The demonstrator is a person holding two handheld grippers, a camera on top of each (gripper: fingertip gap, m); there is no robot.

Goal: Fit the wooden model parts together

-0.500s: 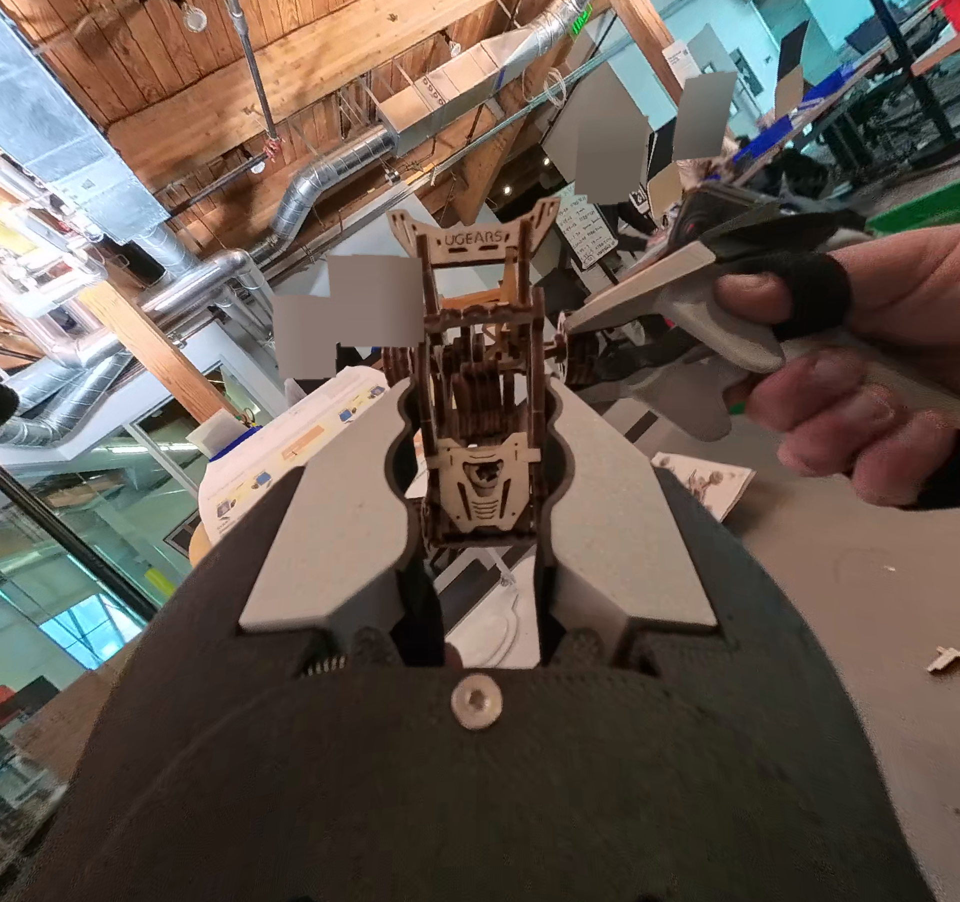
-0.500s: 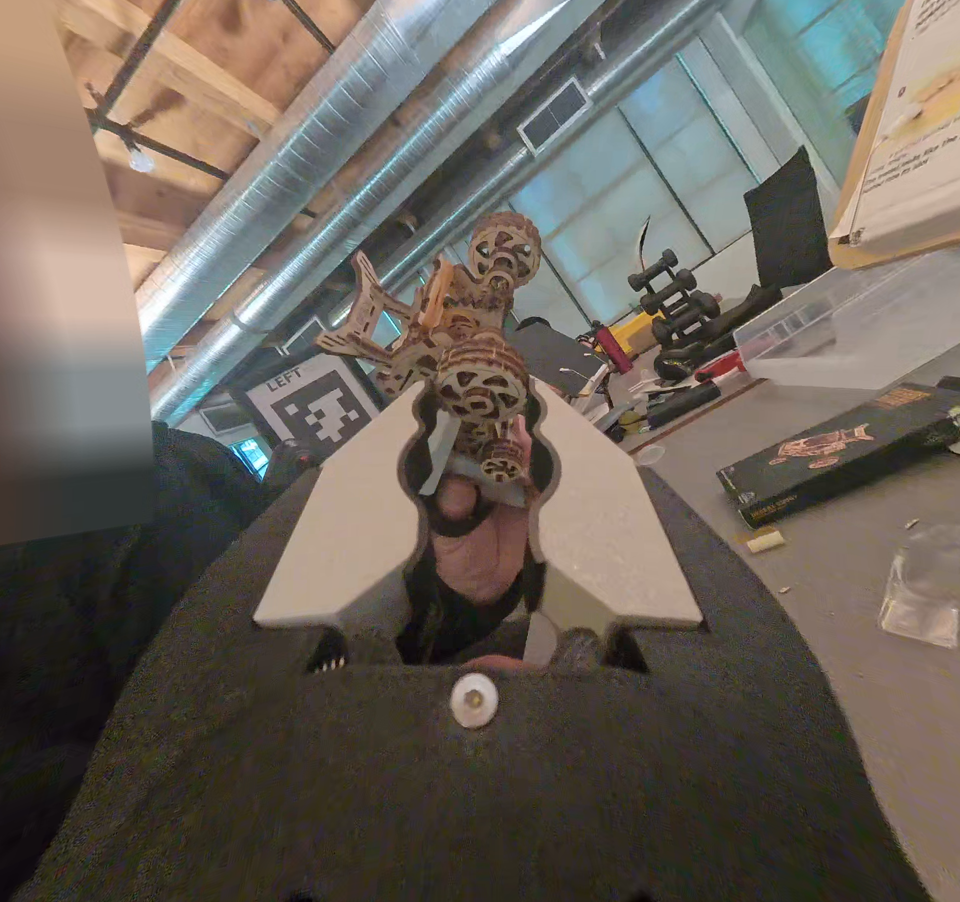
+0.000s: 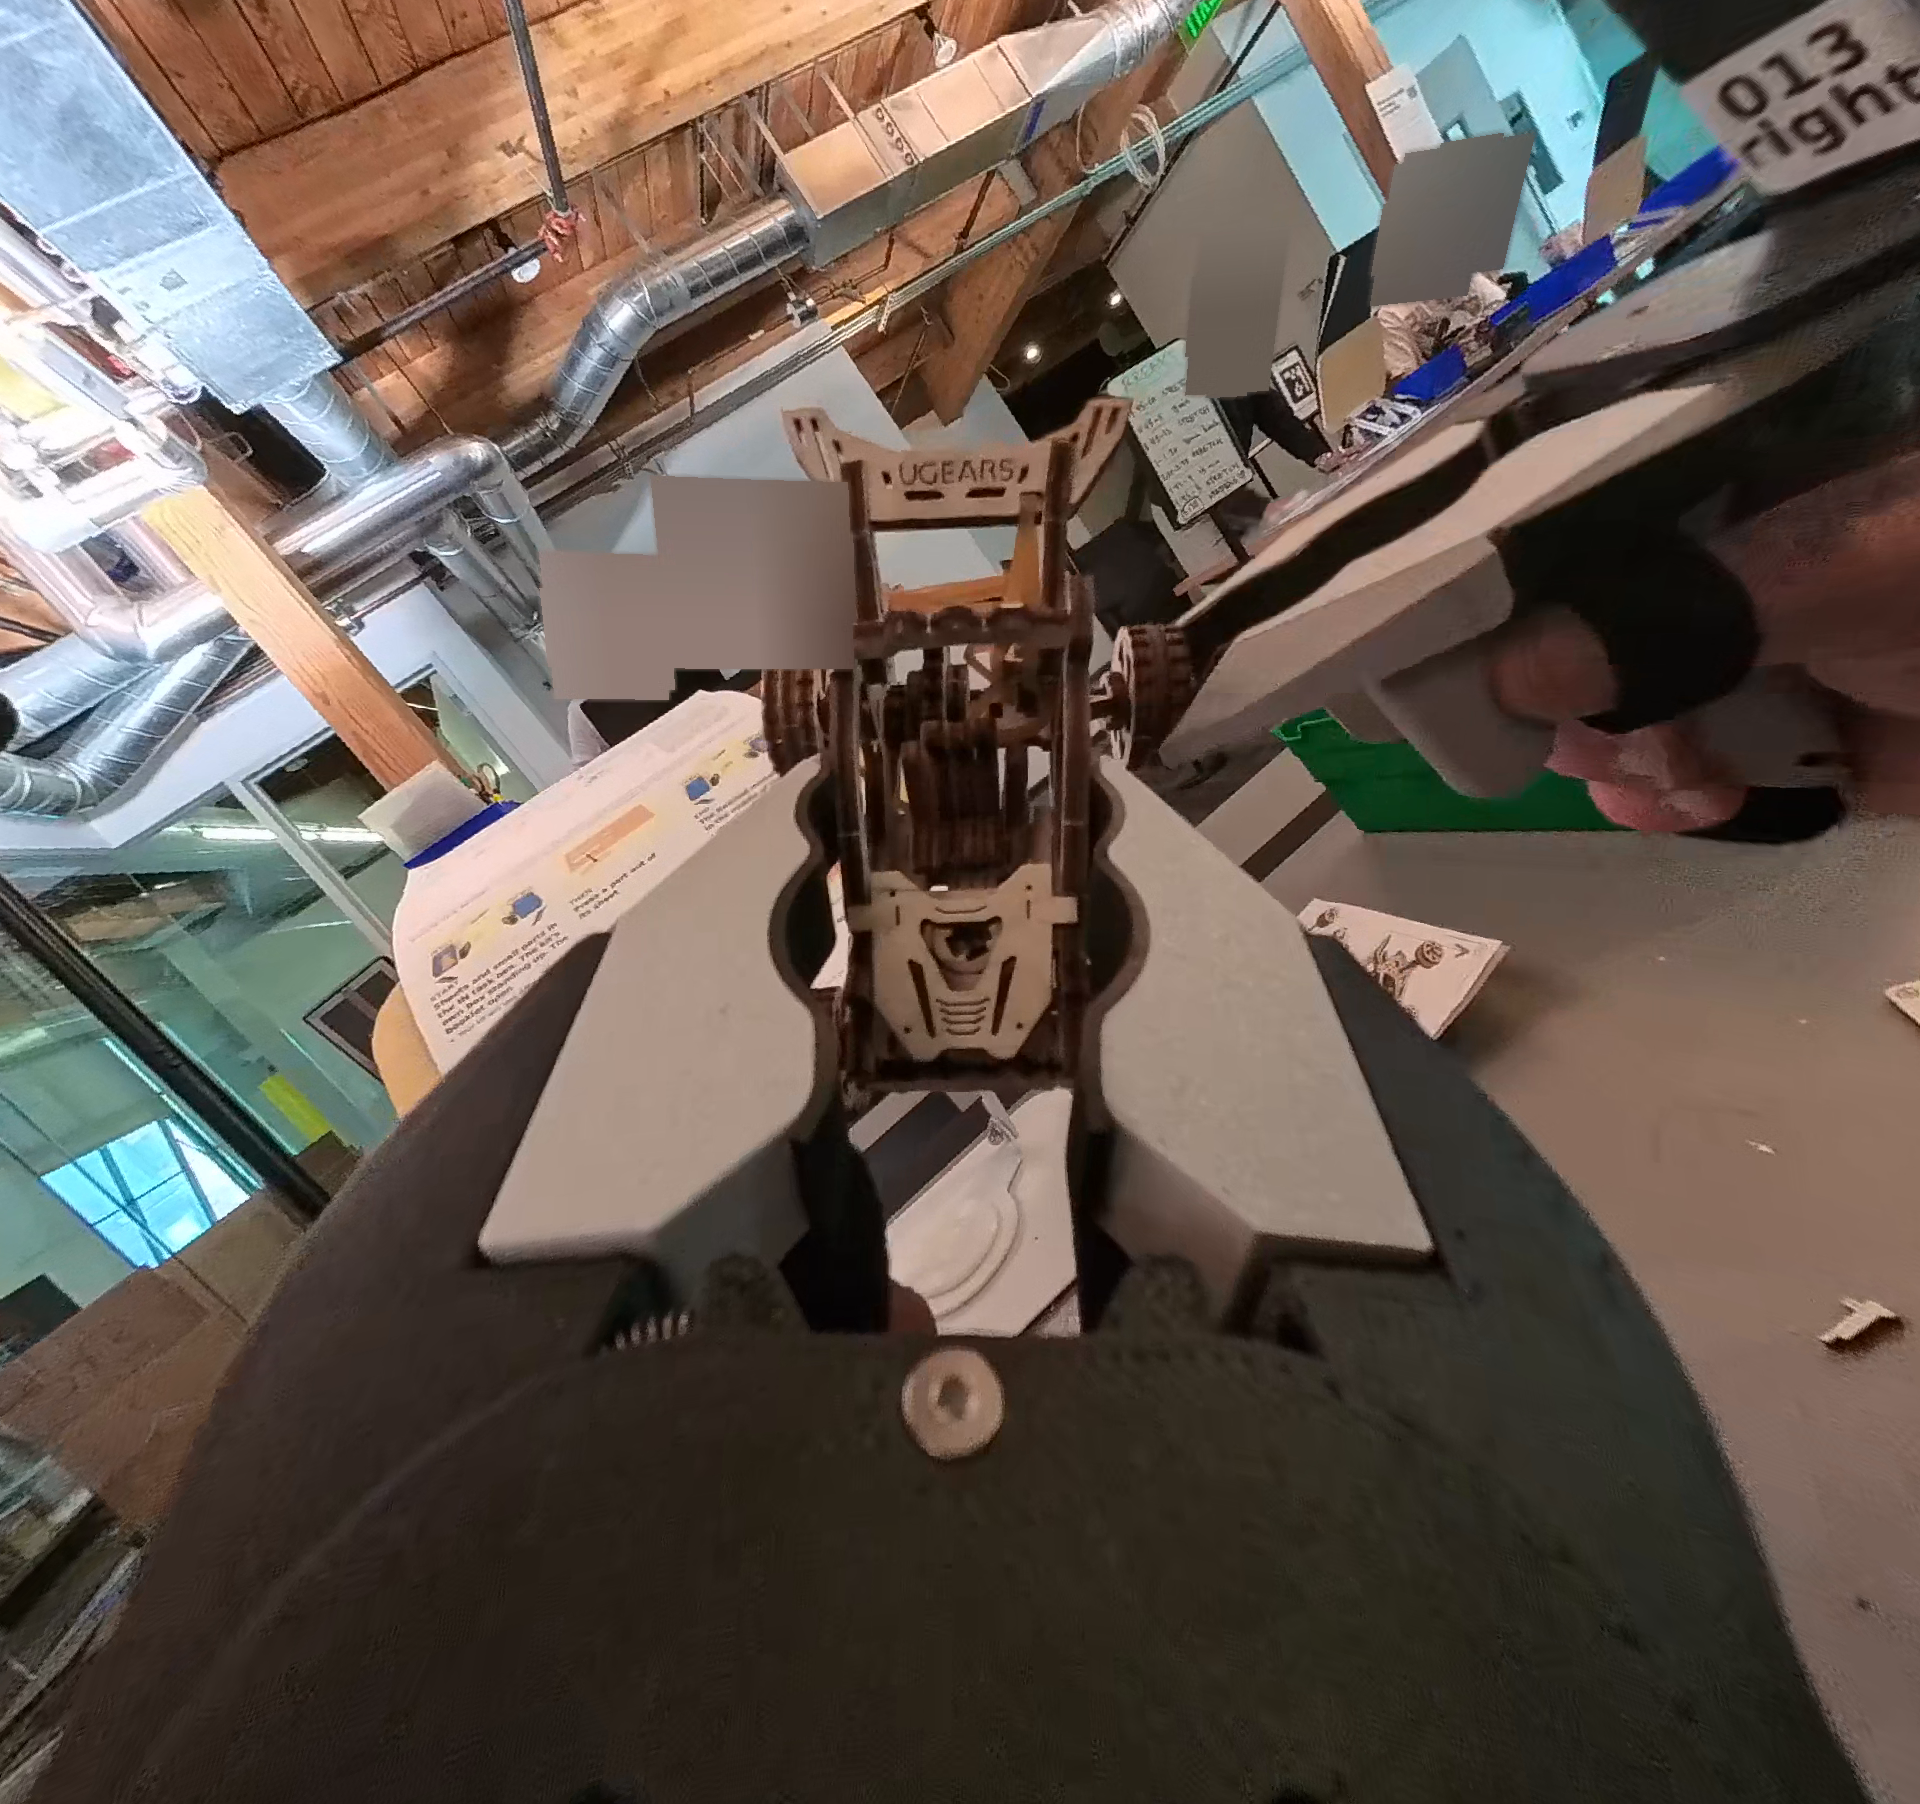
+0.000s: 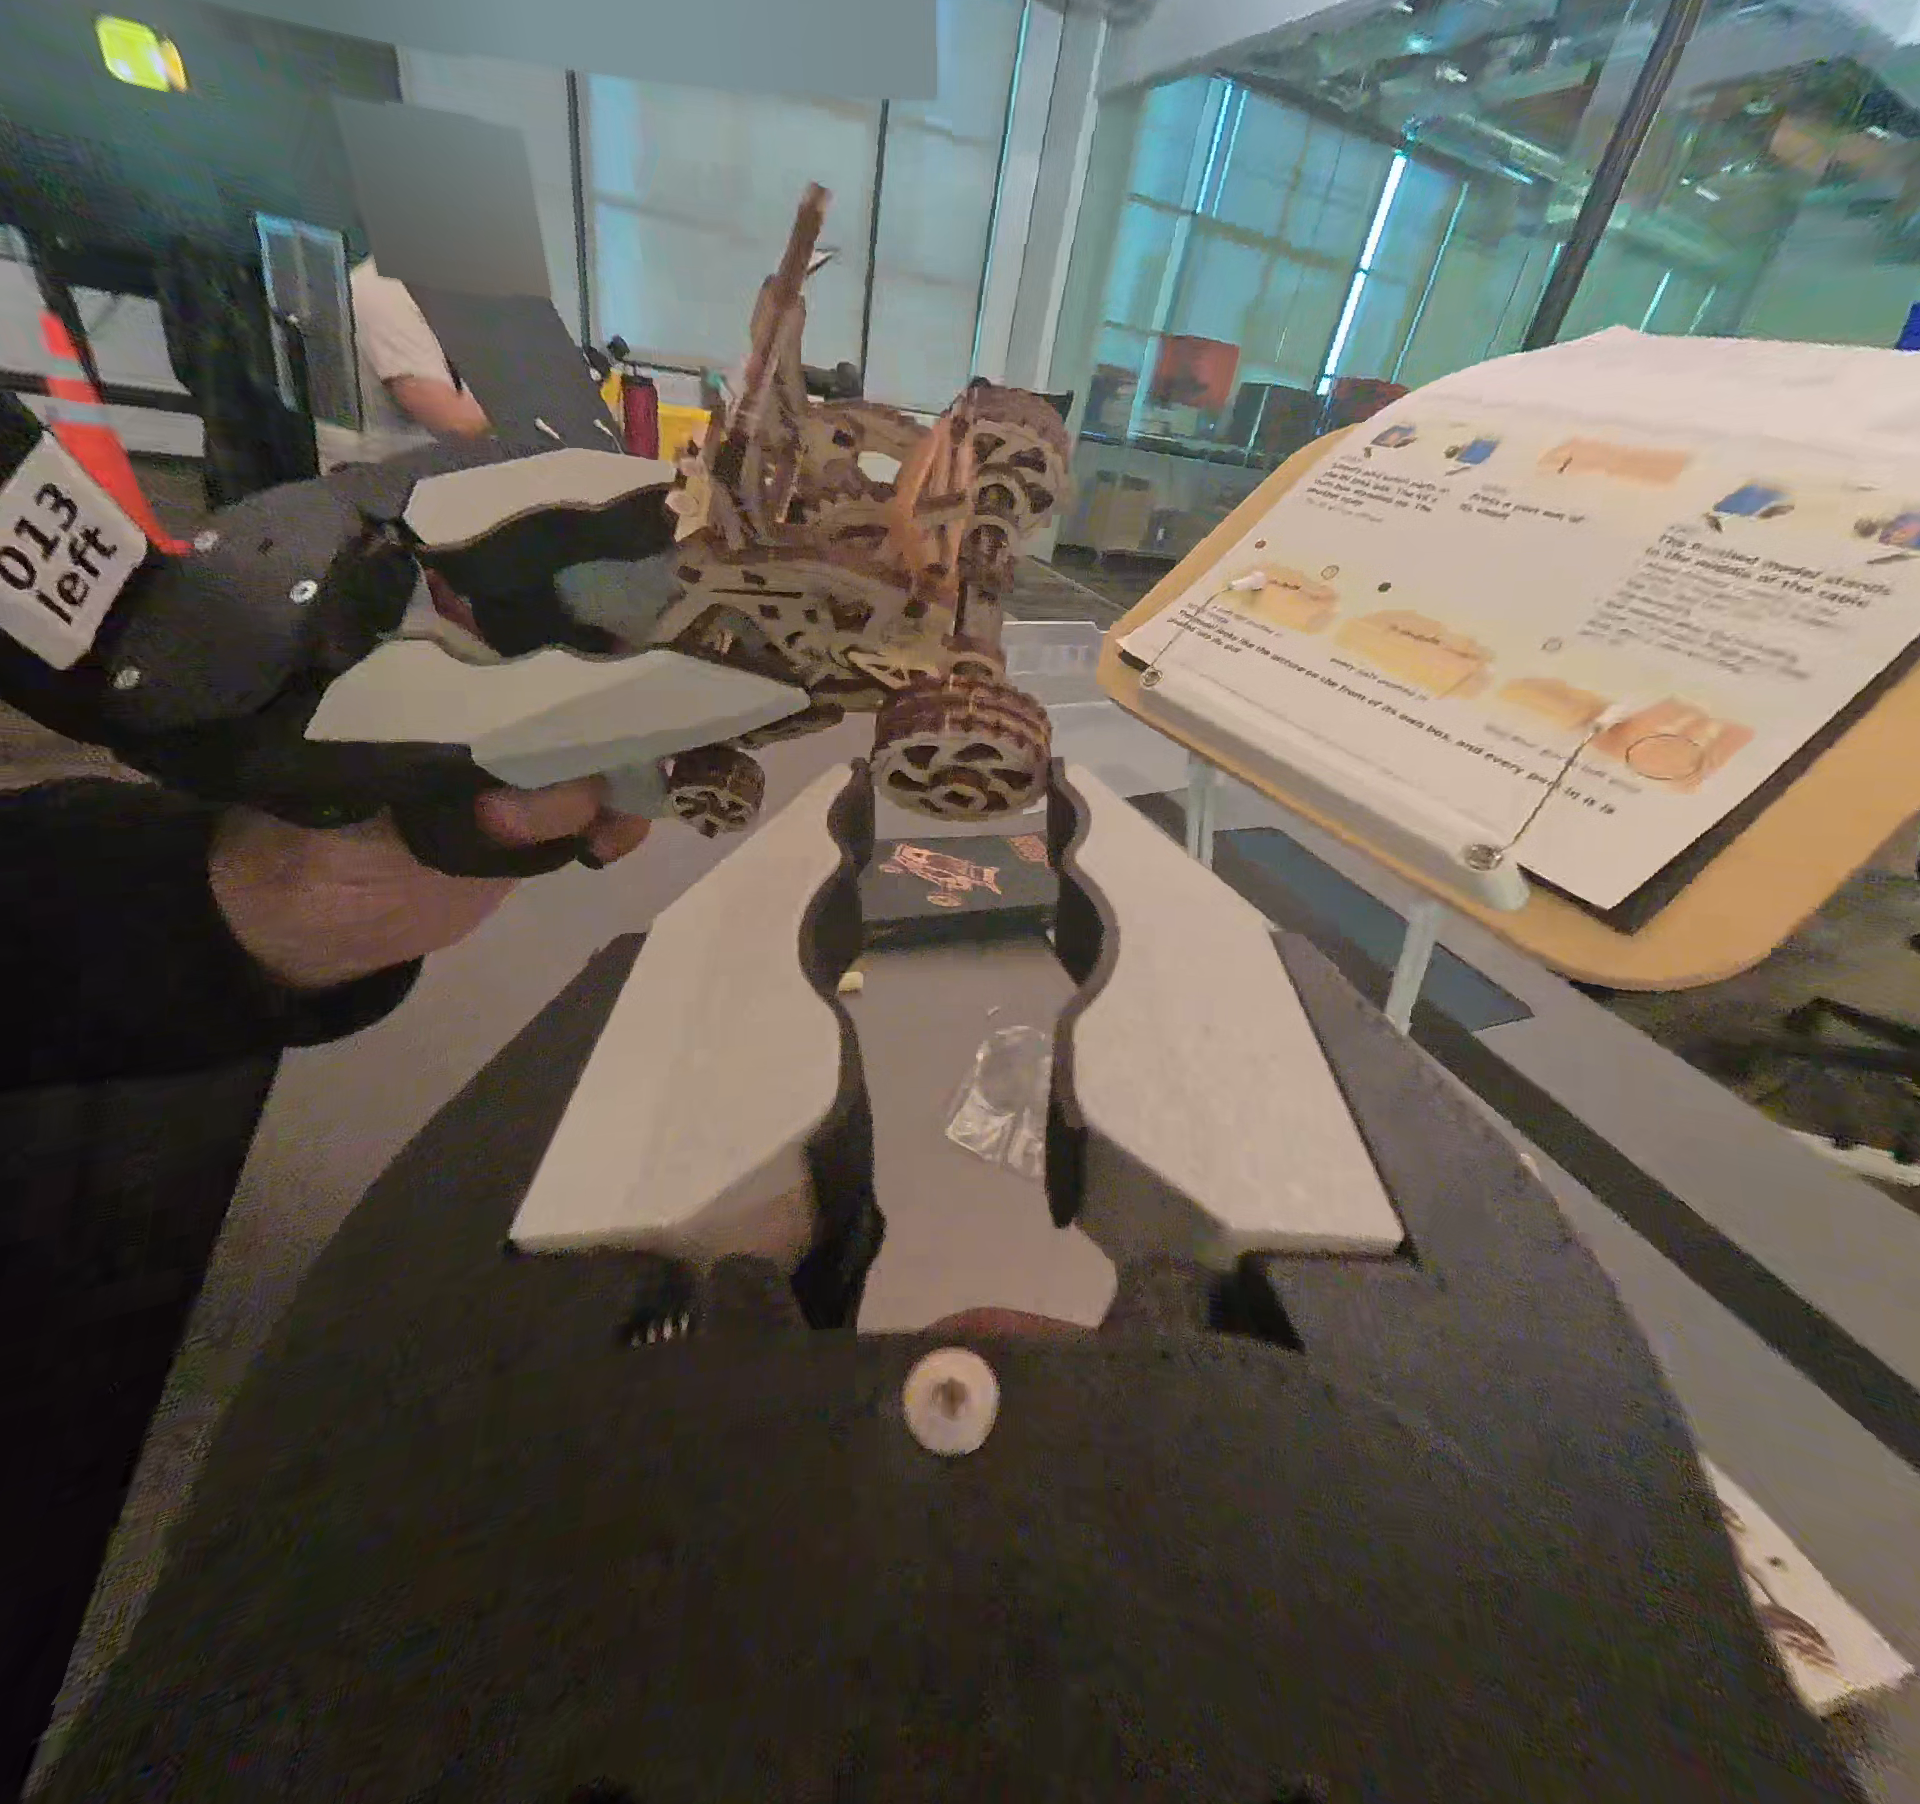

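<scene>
Two grippers meet in mid-air above a grey table (image 4: pixel 1558 1183), with a sloped instruction board (image 4: pixel 1538 611) standing at its far side. The left gripper (image 3: pixel 961 788) is clamped on the wooden model (image 3: pixel 961 798), a small laser-cut buggy, gripping the chassis by its two long sides so that the whole body hangs clear of the table. The right gripper (image 4: pixel 956 788) comes in from the model's side with its jaws apart. In its own view a rear wheel (image 4: pixel 961 746) sits right at its fingertips, and I cannot tell whether the pads actually touch it.

The step in hand looks like work on that wheel: seating it on its axle, or testing how it sits. The next move would call for closing on the tread squarely and pushing straight along the axle while the left gripper braces the frame. Any twist could snap the thin plywood.

The model looks nearly whole: pale, burnt-edged ply, a slotted nose plate, a stack of gears inside the frame, a winged spoiler at the far end and four cut-out wheels, with a smaller front wheel (image 4: pixel 715 786) just below the left gripper's lower finger. On the table lie a dark flat box (image 4: pixel 951 876), a clear plastic bag (image 4: pixel 1003 1094), a printed leaflet (image 3: pixel 1397 959) and tiny wood offcuts (image 3: pixel 1865 1323).
</scene>
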